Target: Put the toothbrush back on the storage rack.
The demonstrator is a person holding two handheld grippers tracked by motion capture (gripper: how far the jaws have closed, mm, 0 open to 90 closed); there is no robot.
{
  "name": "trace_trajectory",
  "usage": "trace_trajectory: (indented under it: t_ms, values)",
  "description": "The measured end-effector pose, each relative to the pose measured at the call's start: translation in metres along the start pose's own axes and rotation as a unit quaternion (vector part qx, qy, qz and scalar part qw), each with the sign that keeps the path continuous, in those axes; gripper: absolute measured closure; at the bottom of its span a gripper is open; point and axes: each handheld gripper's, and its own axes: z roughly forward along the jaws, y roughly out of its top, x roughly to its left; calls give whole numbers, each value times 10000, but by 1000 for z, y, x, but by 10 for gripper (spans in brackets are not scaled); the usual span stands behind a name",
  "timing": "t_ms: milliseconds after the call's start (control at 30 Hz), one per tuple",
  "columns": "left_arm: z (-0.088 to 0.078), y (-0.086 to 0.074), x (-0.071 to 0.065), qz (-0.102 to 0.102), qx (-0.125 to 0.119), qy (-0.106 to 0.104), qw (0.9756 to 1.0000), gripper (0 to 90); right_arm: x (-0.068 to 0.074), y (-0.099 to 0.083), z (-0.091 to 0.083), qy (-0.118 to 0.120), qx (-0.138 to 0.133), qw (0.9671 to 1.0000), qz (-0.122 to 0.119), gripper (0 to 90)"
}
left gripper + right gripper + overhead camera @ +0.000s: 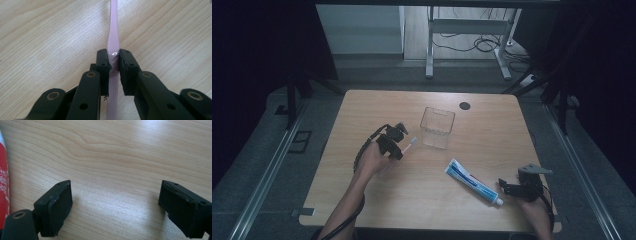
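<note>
High view is looking down on a light wooden table [362,200], with the person's forearms coming in from the bottom edge. Going from left to right: the left gripper [398,145] is sitting over the left half of the table, and its jaws are clamping a pale pink toothbrush [408,146] by the handle. The brush head is pointing toward the right, with its white bristled tip showing just beyond the jaws. Just to the right of that tip, a clear plastic cup [437,127] is standing upright near the table's middle, close to the brush but apart from it. Farther right and nearer the person, a toothpaste tube [473,182] in white and blue is lying flat at a slant, its cap end pointing toward the right gripper [507,189]. That gripper is resting low at the right front of the table, just beside the cap, and its jaws are standing open with nothing between them. A small dark round spot [465,105] is sitting near the table's far edge.

Left gripper view is showing the two black pads pressing on both sides of the pink handle [113,45], with wood grain behind it.

Right gripper view is showing the two jaws spread wide over bare wood, with the tube's red printed side [3,177] at the left edge
</note>
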Motion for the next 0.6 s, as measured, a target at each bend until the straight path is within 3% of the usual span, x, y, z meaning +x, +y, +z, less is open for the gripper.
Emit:
trace_trajectory:
  t_ms: [167, 333, 600]
  values:
    - [-9, -1, 0, -46, -275, -39, 9996, 789, 0, 0, 0, -1, 0, 10000, 2, 114]
    - [-17, -1, 1, 30, -386, -37, 9992, 789, 0, 0, 0, -1, 2, 10000, 4, 114]
    - [-34, 1, 3, 57, -800, -91, 9967, 789, 0, 0, 0, 2, 3, 10000, 1, 114]
